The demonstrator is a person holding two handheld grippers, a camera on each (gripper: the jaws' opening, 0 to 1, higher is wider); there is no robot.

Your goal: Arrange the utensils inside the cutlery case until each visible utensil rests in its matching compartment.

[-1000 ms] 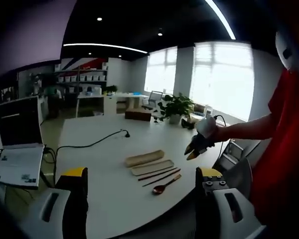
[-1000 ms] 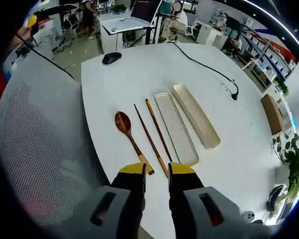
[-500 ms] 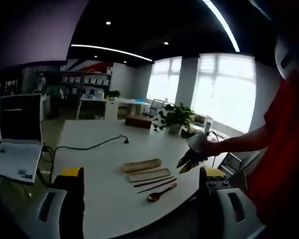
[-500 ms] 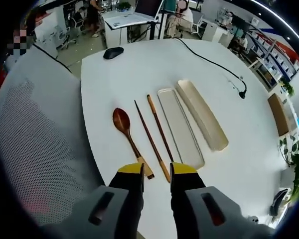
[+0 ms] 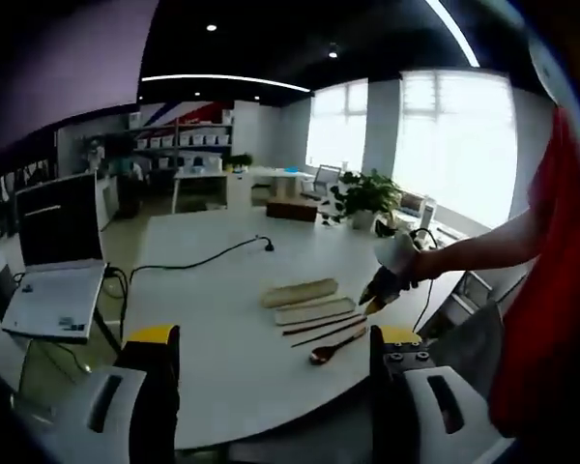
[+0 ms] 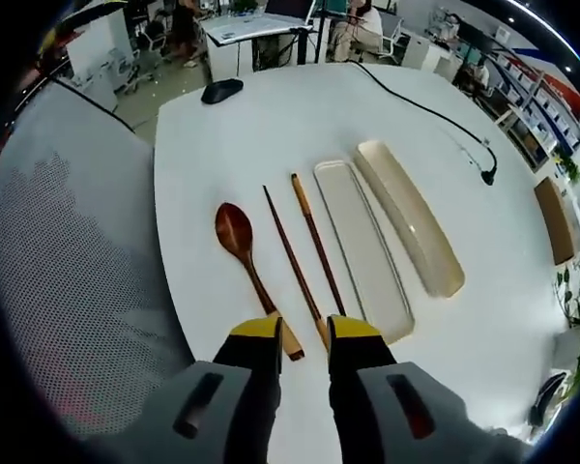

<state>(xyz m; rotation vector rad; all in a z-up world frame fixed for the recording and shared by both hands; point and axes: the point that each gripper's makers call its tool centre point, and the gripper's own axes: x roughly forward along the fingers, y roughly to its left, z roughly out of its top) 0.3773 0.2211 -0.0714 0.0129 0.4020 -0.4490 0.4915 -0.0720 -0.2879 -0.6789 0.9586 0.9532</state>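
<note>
Right gripper (image 6: 302, 333): jaws a narrow gap apart, holding nothing, now lower over the near ends of the chopsticks (image 6: 304, 256) than a second ago; pick-up seems imminent.
Spoon (image 6: 248, 261): at 9 o'clock of the chopsticks.
Case tray (image 6: 362, 246) and lid (image 6: 411, 215): at 3 o'clock, apparently vacant.
Left gripper (image 5: 271, 377): wide open, holding nothing, well back from the table (image 5: 203, 329).

On the round table (image 6: 271, 116), a spoon (image 6: 246, 259), two chopsticks (image 6: 304, 249), a case tray (image 6: 362, 246) and its lid (image 6: 411, 230) lie side by side, left to right in the right gripper view. Beyond them a computer mouse (image 6: 220, 90) sits near the far edge, with a cable (image 6: 420, 106) running across the table to its right.
</note>
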